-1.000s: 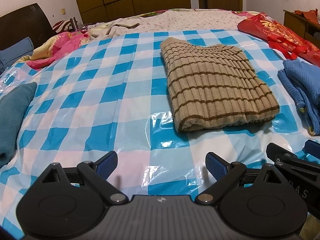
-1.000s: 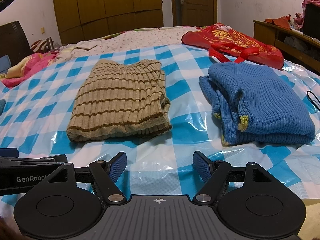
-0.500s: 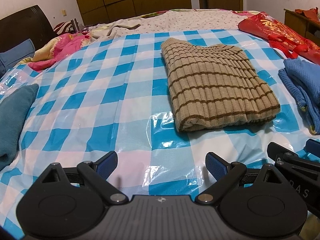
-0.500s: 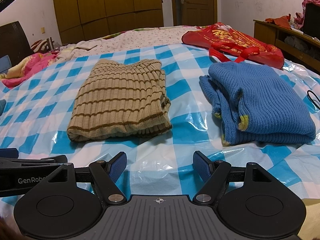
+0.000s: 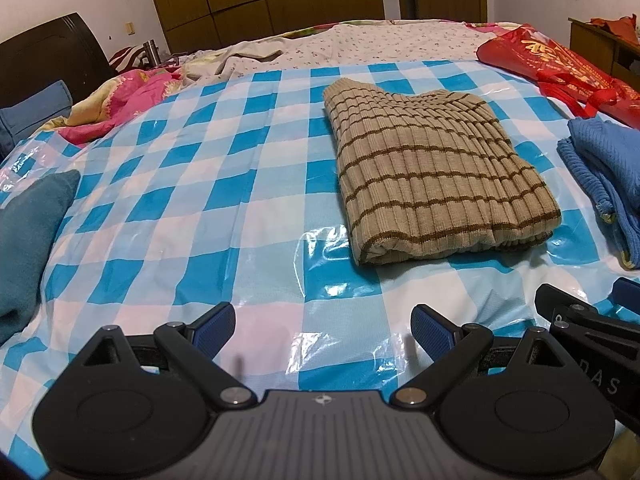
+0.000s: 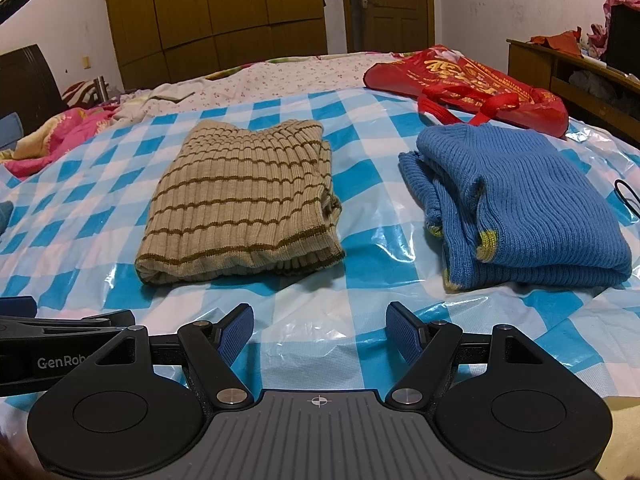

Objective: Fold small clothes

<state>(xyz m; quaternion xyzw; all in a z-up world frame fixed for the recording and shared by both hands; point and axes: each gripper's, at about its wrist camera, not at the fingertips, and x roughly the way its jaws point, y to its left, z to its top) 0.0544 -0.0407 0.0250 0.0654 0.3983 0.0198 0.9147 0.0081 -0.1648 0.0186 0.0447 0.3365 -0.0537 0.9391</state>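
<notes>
Both grippers, left gripper [image 5: 323, 330] and right gripper [image 6: 320, 330], are hovering empty, jaws apart. Risk: snagging the glossy checked plastic sheet [image 6: 360, 312] while approaching could be dragging the folded striped sweater [image 6: 240, 204] askew.

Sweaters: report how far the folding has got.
Done, by the look of it: the tan sweater and the blue sweater both lie folded on the checked sheet. In hand: nothing; the left gripper and right gripper are open and empty. No unfolded clothes show.
</notes>
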